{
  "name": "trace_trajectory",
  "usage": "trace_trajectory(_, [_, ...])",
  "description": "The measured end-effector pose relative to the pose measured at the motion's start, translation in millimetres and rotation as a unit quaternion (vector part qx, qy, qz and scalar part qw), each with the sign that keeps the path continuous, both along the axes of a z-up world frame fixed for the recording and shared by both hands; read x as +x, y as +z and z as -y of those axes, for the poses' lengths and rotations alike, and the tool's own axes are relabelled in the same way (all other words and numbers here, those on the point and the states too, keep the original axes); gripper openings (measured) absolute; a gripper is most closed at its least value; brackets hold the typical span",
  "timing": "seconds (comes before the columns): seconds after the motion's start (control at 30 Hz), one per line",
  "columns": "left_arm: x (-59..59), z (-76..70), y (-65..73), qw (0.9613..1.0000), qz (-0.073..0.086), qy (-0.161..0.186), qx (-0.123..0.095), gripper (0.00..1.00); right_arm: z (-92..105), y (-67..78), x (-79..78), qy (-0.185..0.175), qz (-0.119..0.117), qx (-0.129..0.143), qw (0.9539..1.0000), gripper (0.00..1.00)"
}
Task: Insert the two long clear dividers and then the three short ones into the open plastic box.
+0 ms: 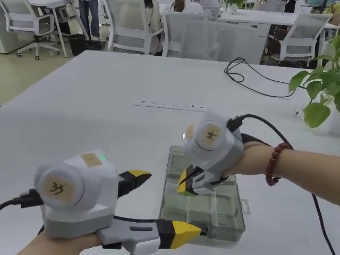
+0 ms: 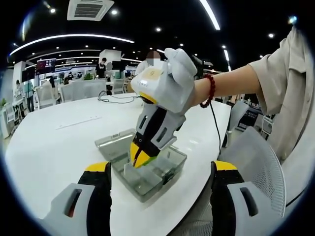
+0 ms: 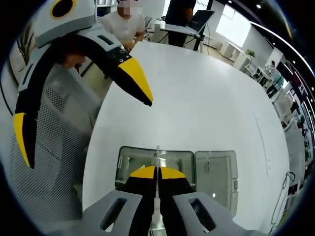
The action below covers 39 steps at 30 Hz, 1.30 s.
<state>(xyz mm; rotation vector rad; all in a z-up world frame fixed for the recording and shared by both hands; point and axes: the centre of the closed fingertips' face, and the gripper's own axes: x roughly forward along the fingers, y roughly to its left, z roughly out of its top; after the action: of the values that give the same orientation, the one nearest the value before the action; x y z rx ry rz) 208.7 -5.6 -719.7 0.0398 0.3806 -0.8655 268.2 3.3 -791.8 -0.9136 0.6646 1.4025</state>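
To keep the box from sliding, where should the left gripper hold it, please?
Probably the thin upright wall of the box facing the left gripper, approached from that side, one jaw inside, one outside: its rim is bare, while the right gripper holds a divider over the middle.

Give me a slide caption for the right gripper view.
Right gripper shut on a clear divider over the open plastic box, left gripper open beside it.

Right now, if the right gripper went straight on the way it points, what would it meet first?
The right gripper, shut on a thin clear divider, points down into the open plastic box. Going straight on, the divider would probably meet the box floor first, though depth is unclear.
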Motion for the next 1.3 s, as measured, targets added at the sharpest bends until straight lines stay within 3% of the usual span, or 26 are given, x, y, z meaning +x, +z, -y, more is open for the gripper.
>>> trace_trajectory(0.57, [1.5, -4.0, -1.0, 1.0, -0.001, 0.003, 0.006, 0.84, -2.2, -21.7, 1.9, 0.001, -0.014, -0.016, 0.9998, 0.02])
trace_trajectory(1.1, [2.1, -1.8, -4.1, 0.9999, -0.003, -0.002, 0.011, 0.84, -2.8, -33.8, 2.9, -0.006, -0.029, -0.074, 0.9968, 0.02])
trace_trajectory(1.3, [1.7, -0.3, -4.3, 1.0, -0.003, -0.002, 0.009, 0.84, -1.5, -34.8, 3.2, -0.014, -0.034, -0.081, 0.9961, 0.02])
